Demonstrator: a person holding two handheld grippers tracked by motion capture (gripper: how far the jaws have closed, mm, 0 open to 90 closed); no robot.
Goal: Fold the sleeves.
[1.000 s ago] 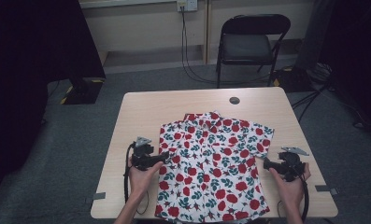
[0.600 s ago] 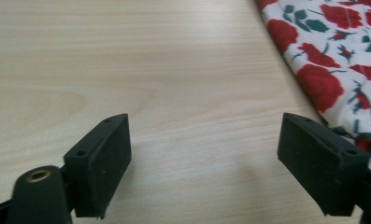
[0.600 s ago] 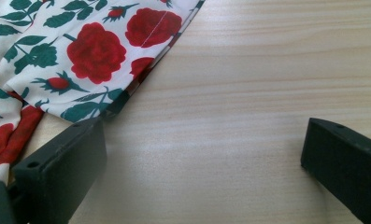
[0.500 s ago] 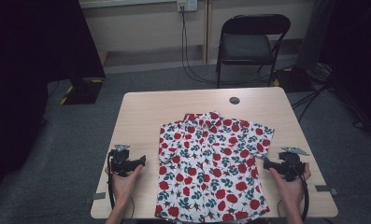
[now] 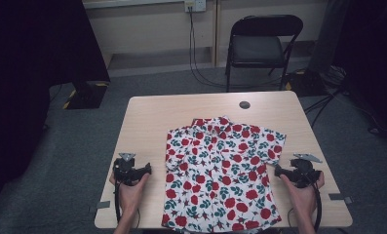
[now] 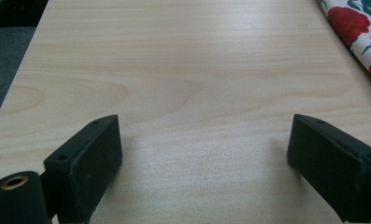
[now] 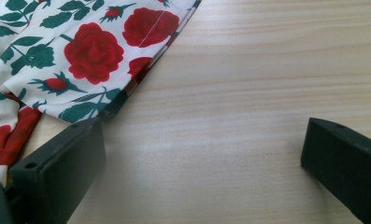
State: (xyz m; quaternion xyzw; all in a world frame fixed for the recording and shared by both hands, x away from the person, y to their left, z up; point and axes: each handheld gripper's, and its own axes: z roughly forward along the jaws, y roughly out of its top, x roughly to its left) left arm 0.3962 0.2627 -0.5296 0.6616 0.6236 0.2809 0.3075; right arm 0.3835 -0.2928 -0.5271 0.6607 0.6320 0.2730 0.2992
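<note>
While the white short-sleeved shirt printed with red roses and green leaves (image 5: 220, 175) lies spread flat, each view gives the following.

High view, shirt: buttoned front up, collar towards the far edge, hem at the near edge of the light wooden table (image 5: 147, 122), between the two hands.
High view, left gripper (image 5: 145, 170): black, in the person's left hand (image 5: 130, 187), low over bare wood just left of the shirt, apart from the cloth.
High view, right gripper (image 5: 280, 171): black, in the right hand (image 5: 303, 192), at the shirt's right edge below the sleeve.
High view, surroundings: small dark round disc (image 5: 244, 105) near the table's far edge; black folding chair (image 5: 259, 46) on the grey floor behind.

Left gripper view, gripper (image 6: 204, 149): jaws wide, having just been opening, nothing but bare table between them.
Left gripper view, shirt (image 6: 356, 28): a strip at the upper right corner, well clear of the jaws.

Right gripper view, gripper (image 7: 204, 154): jaws wide, bare wood between them.
Right gripper view, shirt (image 7: 80, 51): edge of the cloth reaches the tip of the jaw at the left of the view; not pinched.
</note>
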